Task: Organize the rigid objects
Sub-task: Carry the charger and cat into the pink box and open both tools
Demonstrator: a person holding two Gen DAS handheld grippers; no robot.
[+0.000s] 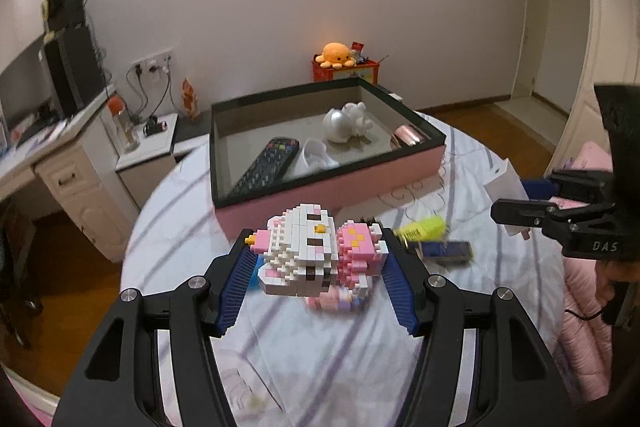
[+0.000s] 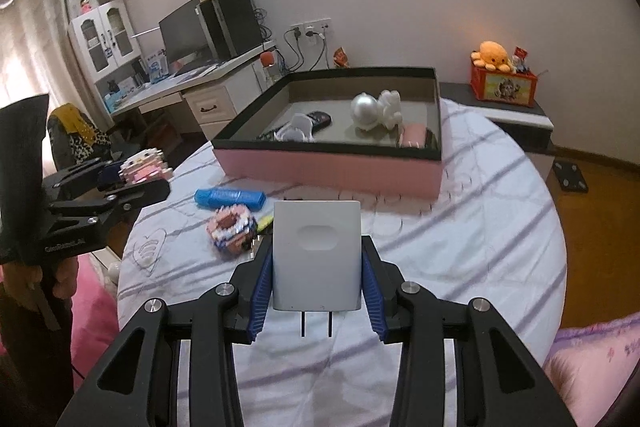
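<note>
Gripping a white-and-pink brick-built cat figure (image 1: 316, 251) between its blue pads, the left gripper (image 1: 318, 267) holds it above the striped tablecloth (image 1: 320, 355), before the pink box (image 1: 332, 187). Seen from the right wrist, the right gripper (image 2: 316, 279) clamps a white plug adapter (image 2: 316, 255), prongs toward the camera, above the cloth near that box.

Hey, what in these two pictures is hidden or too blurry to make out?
- Left wrist view: yellow item and dark blue item, motion-blurred.
- Left wrist view: small pink piece under the brick figure, mostly covered.
- Right wrist view: remote in the box, partly behind a white object.
</note>
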